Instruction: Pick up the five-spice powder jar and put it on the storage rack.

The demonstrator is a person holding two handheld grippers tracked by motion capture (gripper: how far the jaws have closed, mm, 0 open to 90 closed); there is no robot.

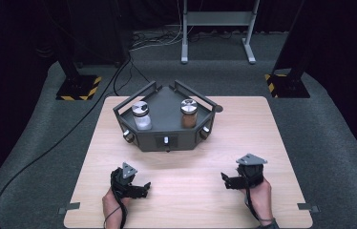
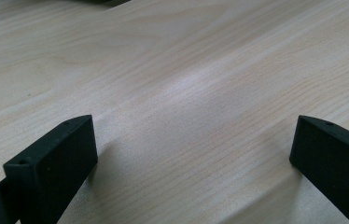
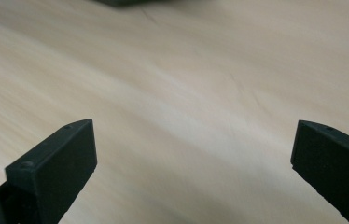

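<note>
Near the front edge of the table (image 1: 186, 200), the left gripper (image 1: 144, 187) is held low with its jaws spread wide, and nothing is seen between them. The right gripper (image 1: 225, 180) is held just as low on the other side, also spread wide and empty. Bare wood is seen between the two, so plenty of room is left for moving there.

Farther back, a dark tray (image 1: 167, 138) is set on the middle of the table. Two jars are stood upright in it: a white jar (image 1: 141, 116) on the left and a brown jar (image 1: 189, 113) on the right, well apart.

Trouble could be met at the tray. Its bars and raised wall are placed close around the jars, so a jaw could be caught on them. A jar could be tipped if it is bumped on its lid or pinched off centre. The trailing cables could also be dragged across the tray. Open table is left at both sides.
</note>
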